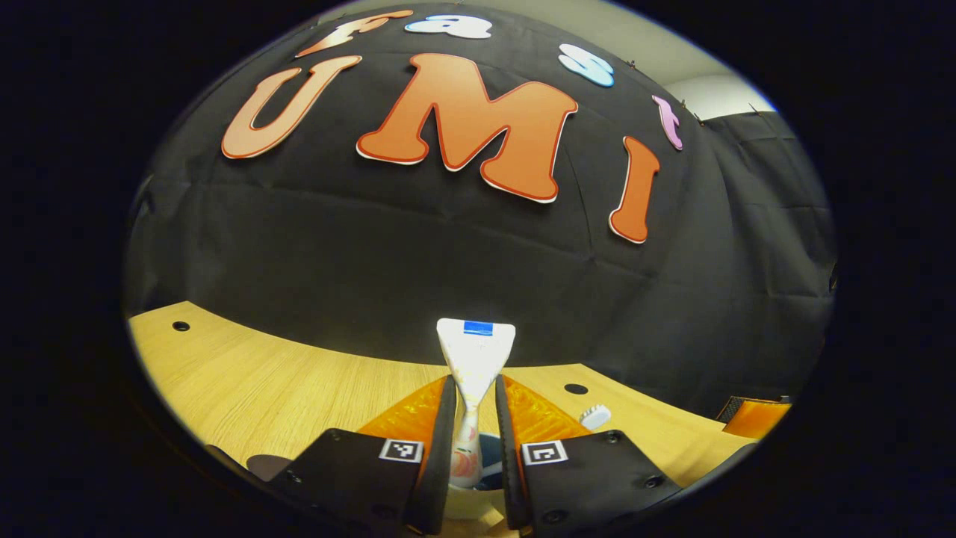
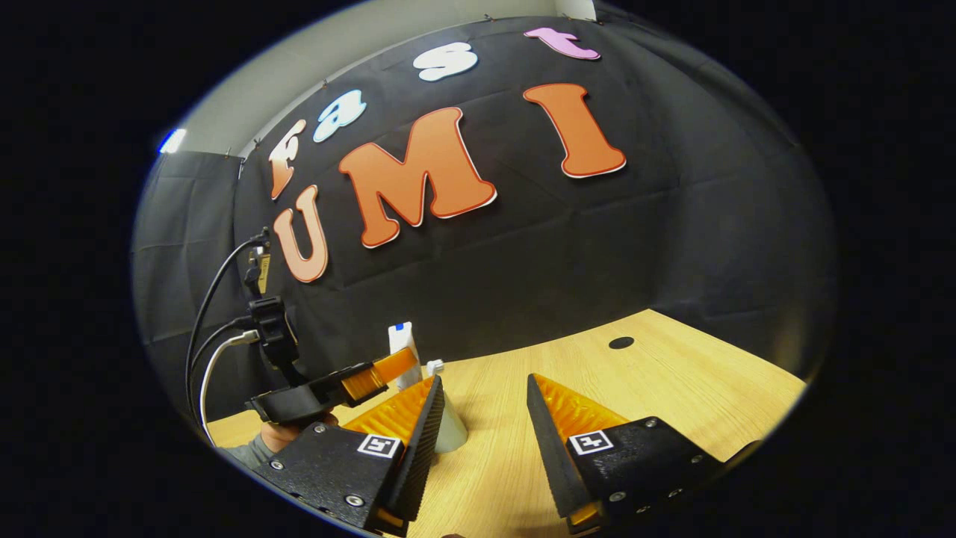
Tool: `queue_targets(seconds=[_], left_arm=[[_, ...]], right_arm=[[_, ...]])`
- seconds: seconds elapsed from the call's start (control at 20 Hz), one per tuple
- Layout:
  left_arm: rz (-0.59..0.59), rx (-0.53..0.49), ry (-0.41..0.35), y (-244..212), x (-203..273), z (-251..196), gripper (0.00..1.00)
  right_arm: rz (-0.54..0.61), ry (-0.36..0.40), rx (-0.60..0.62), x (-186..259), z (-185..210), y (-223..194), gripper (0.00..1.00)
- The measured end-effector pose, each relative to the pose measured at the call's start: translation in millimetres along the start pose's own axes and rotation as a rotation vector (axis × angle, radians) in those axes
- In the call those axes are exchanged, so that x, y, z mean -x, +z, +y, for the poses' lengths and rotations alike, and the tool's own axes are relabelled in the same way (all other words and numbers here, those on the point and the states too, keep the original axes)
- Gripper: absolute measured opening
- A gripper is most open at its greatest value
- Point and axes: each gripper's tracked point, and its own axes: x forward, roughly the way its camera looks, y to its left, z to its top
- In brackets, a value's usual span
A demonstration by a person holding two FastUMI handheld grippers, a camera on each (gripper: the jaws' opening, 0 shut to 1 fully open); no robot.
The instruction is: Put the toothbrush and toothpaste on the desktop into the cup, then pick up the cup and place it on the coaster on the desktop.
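Brightness: even indoor light is falling on the pale wooden tabletop, which is reading warm and bright in both views.
Backdrop: the black cloth wall is soaking up light and staying dim.
Source: a small bluish-white glow is showing at the upper left of the right gripper view.
Shadows: soft ones are lying beneath the right gripper.
Distortion: the fisheye is bending the tabletop edge into a curve.
Focus: both views are looking sharp; rims are darkening slightly.
Glare: the white toothpaste tube is looking nearly washed out.
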Motion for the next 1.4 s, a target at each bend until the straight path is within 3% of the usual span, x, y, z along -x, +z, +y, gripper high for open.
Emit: queue_targets(seconds=[0.1,0.25,0.5,1.1,1.4], left_arm=[[-0.018,-0.033,0.001,7.2,5.8,-0.2,0.43],[-0.03,-0.073,-0.021,17.3,14.1,-5.0,0.65],[-0.046,-0.067,0.02,28.2,38.1,4.4,0.96],[-0.128,-0.111,0.109,78.3,105.3,59.3,0.97],[-0.213,-0.228,0.15,96.5,143.3,88.3,0.97]], right_arm=[[0.006,0.004,0.008,1.4,3.5,-2.4,0.67],[0.023,0.015,0.006,1.5,12.7,-4.8,0.67],[0.057,0.031,0.031,-3.3,25.9,-18.0,0.68],[0.143,0.092,0.076,-21.5,65.3,-32.7,0.68],[0.191,0.114,0.168,-31.9,84.9,-37.6,0.67]])
